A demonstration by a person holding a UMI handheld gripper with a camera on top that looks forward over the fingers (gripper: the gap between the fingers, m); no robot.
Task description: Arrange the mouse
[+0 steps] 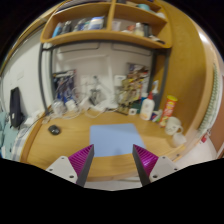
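Note:
A light blue mouse pad (pixel 114 137) lies flat on the wooden desk (pixel 60 145), just ahead of my fingers. A small dark object that looks like the mouse (pixel 54 129) sits on the desk to the left of the pad, apart from it. My gripper (pixel 114 160) is open and empty, held above the desk's near edge. Its magenta pads (pixel 83 158) stand wide apart with nothing between them.
Bottles (pixel 148 107) and a white mug (pixel 173 126) stand at the desk's right. Cluttered small items (pixel 95 98) line the back by the wall. A dark upright object (pixel 15 106) is at the far left. A wooden shelf (pixel 100 38) hangs above.

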